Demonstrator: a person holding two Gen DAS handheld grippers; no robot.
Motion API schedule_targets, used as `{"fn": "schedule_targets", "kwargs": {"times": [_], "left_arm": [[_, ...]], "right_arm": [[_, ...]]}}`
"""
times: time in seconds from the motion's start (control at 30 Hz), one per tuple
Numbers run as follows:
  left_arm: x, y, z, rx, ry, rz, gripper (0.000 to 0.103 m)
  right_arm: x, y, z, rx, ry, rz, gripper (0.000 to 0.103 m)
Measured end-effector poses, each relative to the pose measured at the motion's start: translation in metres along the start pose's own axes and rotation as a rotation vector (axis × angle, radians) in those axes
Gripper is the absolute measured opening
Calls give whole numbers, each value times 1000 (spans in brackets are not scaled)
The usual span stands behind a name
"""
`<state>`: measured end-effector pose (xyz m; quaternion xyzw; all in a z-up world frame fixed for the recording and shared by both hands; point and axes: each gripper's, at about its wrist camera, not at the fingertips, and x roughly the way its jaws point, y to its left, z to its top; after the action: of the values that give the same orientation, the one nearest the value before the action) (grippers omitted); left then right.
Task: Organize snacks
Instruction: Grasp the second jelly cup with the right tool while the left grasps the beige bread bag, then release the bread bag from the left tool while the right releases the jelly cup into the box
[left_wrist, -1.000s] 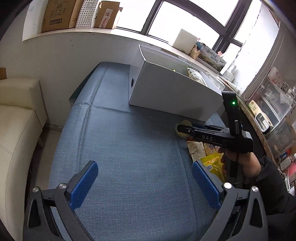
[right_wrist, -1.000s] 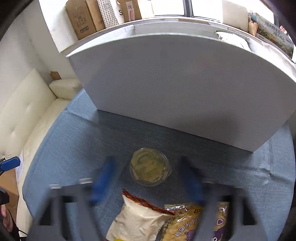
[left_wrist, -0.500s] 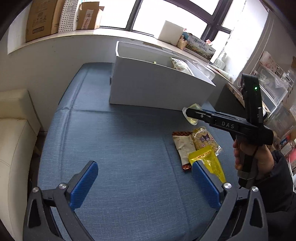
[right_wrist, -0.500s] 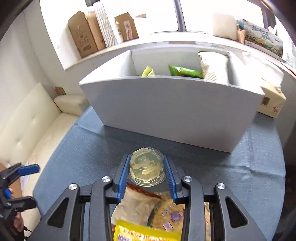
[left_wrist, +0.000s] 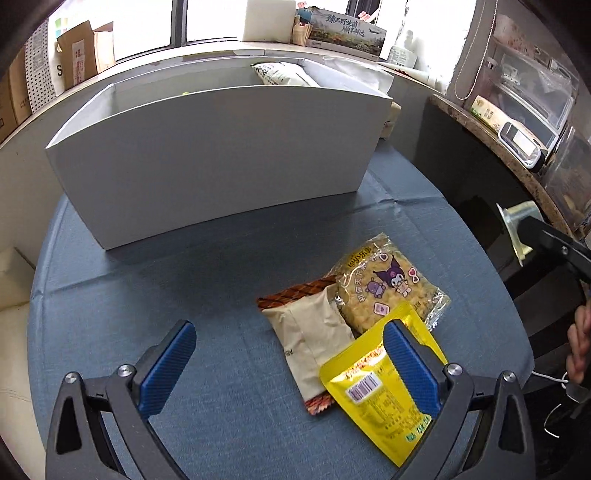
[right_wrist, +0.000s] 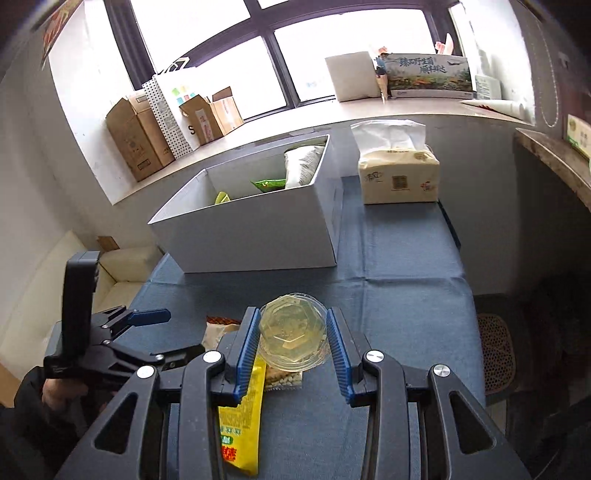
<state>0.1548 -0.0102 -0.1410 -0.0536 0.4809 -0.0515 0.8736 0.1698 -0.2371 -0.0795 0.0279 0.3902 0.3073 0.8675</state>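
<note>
My right gripper (right_wrist: 291, 321) is shut on a clear round jelly cup (right_wrist: 293, 334), held above the blue tablecloth; the same cup (left_wrist: 515, 229) shows at the right edge of the left wrist view. My left gripper (left_wrist: 286, 332) is open and hovers low over three snacks. They are a beige packet with orange ends (left_wrist: 310, 332), a clear noodle pack with a cartoon print (left_wrist: 388, 284) and a yellow pouch (left_wrist: 376, 398), which its right finger overlaps. Nothing is between its pads. The white storage box (right_wrist: 255, 236) stands behind, with several bags inside.
A tissue pack (right_wrist: 399, 177) sits to the right of the box. Cardboard boxes (right_wrist: 136, 140) line the windowsill. A cream sofa (right_wrist: 48, 295) lies left of the table and a dark counter (left_wrist: 480, 155) with clear bins on the right.
My right gripper shut on the jelly cup and lifted it off the cloth, backing away from the box. My left gripper swung right, so the three snacks now lie under its fingers.
</note>
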Motion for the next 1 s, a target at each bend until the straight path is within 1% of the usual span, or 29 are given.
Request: {"fn": "schedule_targets", "kwargs": {"times": [0.03,0.1,0.13,0.17,0.2,0.23,0.27,0.37,0.4,0.43,0.47,0.5,0.53,0.6,0.83,0.9,1.0], "left_arm": [[6,-1,2,3,12,9,103],[18,-3,2,9,34,30,94],[24,-4,3,16,46,49,84],[30,-6,3,27,55,71,79],[34,-7,1,26,55,77,74],[34,-8,0,29,41,104,64],[34,-8,0,34,39,115,63],[33,-2,0,44,32,101,60],[32,2,1,41,26,119,59],[30,8,2,28,18,129,58],[26,14,3,7,8,114,58],[18,21,6,-16,-7,95,58],[11,27,7,-29,-24,92,58],[-6,34,10,-30,-63,107,58],[-66,53,22,-52,-206,103,58],[-80,55,33,-49,-241,106,58],[-96,62,57,-47,-292,109,58]], "right_arm": [[-3,-3,-3,10,0,5,40],[-3,-6,-7,18,-1,15,40],[-2,-7,-8,17,2,21,40],[0,-7,-9,18,4,23,40],[1,-8,-10,19,7,26,40],[1,-8,-11,17,8,31,40],[3,-8,-12,17,10,37,40],[7,-7,-12,16,14,60,40],[8,-7,-12,21,14,72,40],[10,-6,-12,23,14,75,40],[10,-5,-12,20,15,72,40],[11,-3,-13,18,16,73,40],[12,-2,-13,19,19,80,40],[15,0,-12,13,22,83,40],[21,19,1,-13,11,114,40],[25,28,11,-38,7,115,40],[28,42,34,-66,-23,144,40]]}}
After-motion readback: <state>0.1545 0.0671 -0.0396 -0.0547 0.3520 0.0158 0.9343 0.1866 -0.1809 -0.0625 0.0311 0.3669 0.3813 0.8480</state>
